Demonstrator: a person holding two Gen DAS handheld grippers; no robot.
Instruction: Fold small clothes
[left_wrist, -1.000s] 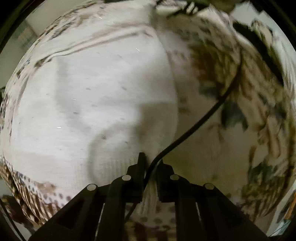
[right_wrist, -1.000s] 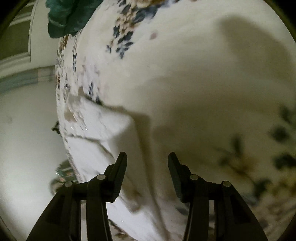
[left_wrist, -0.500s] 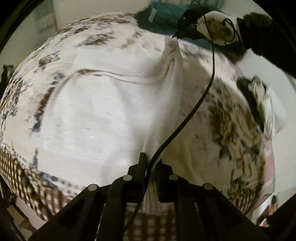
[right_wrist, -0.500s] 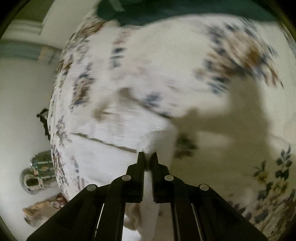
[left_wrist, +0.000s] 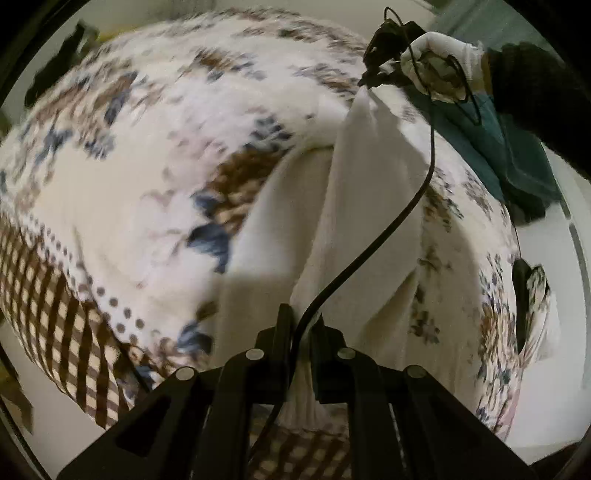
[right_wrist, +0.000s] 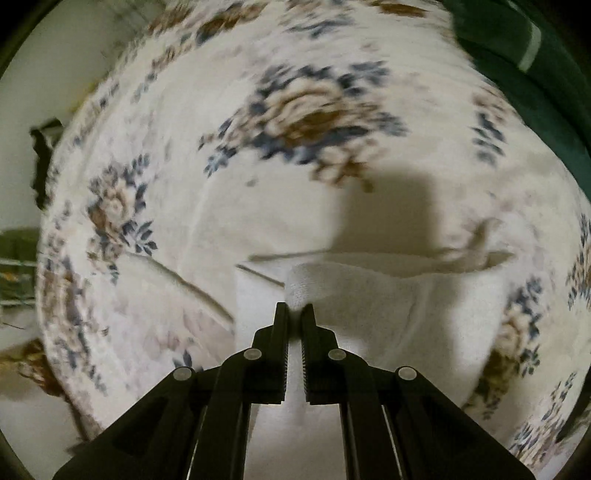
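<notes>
A small white knit garment (left_wrist: 354, 229) hangs stretched above the floral bedspread (left_wrist: 147, 155). My left gripper (left_wrist: 301, 325) is shut on one end of it, near the camera. My right gripper (left_wrist: 373, 79), held by a white-gloved hand, is shut on the far end and shows at the top right of the left wrist view. In the right wrist view my right gripper (right_wrist: 294, 314) pinches a ribbed edge of the white garment (right_wrist: 369, 295), which drapes down over the bedspread (right_wrist: 295, 122). A black cable (left_wrist: 406, 206) runs across the cloth.
A dark green garment (left_wrist: 509, 147) lies at the far right of the bed, and it also shows in the right wrist view (right_wrist: 517, 62). The bed's checked border (left_wrist: 62, 306) falls away at the left. Pale floor (right_wrist: 22, 147) lies beyond the bed.
Both grippers have lifted the white garment off the bedspread and pulled it taut between them. The right gripper, open a second ago, has shut on its edge.
</notes>
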